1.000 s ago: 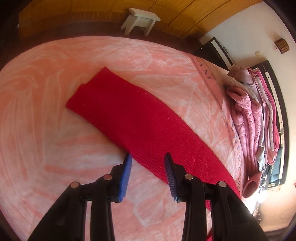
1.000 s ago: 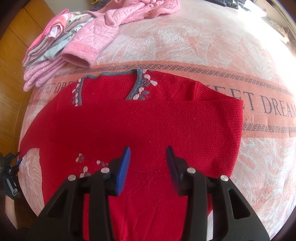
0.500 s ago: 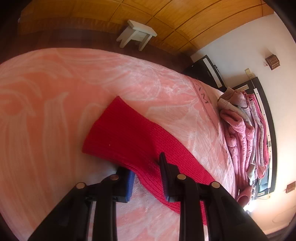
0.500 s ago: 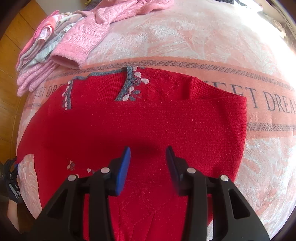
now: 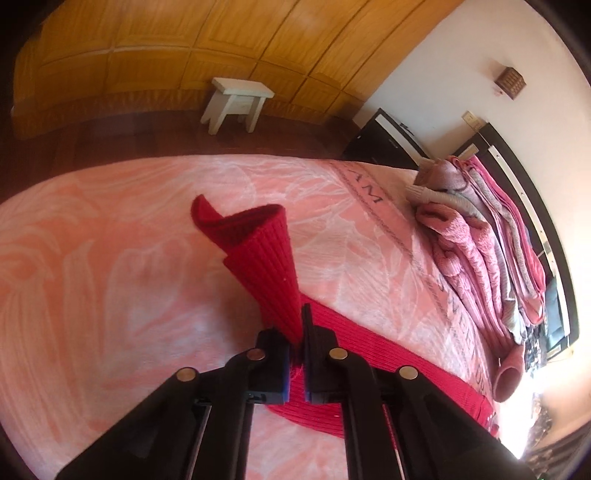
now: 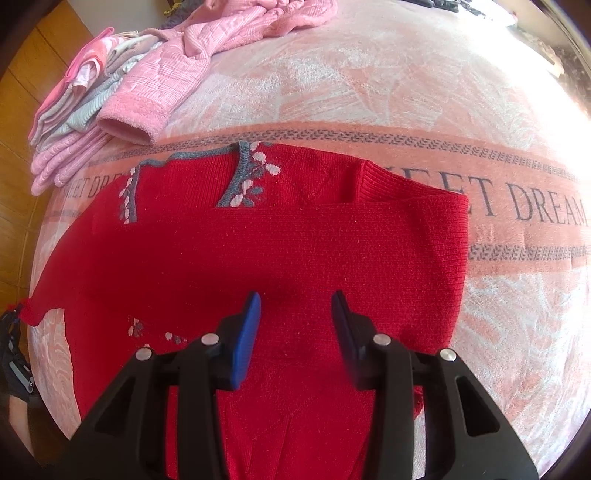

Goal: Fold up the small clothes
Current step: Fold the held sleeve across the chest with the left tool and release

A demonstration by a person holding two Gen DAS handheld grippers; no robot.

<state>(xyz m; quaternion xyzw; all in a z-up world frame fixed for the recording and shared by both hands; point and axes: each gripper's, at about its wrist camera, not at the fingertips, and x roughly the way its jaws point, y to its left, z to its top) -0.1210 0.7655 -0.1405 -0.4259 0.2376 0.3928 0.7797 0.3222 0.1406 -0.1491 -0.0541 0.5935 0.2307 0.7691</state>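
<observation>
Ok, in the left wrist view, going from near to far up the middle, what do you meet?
Left tongs shut on the red sweater sleeve → pink bedspread → dark floor → white stool → wooden wall panels.

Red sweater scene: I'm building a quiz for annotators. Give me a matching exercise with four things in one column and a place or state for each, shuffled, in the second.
Things:
1. left gripper
2. right gripper
3. pink clothes pile
4. white stool

States or places:
A. on the floor beyond the bed
B. fingers apart, above the red sweater
C. at the bed's edge, past the sweater's neckline
D. fingers closed on a lifted red sleeve

Pairs: 1-D, 2-B, 3-C, 4-A
</observation>
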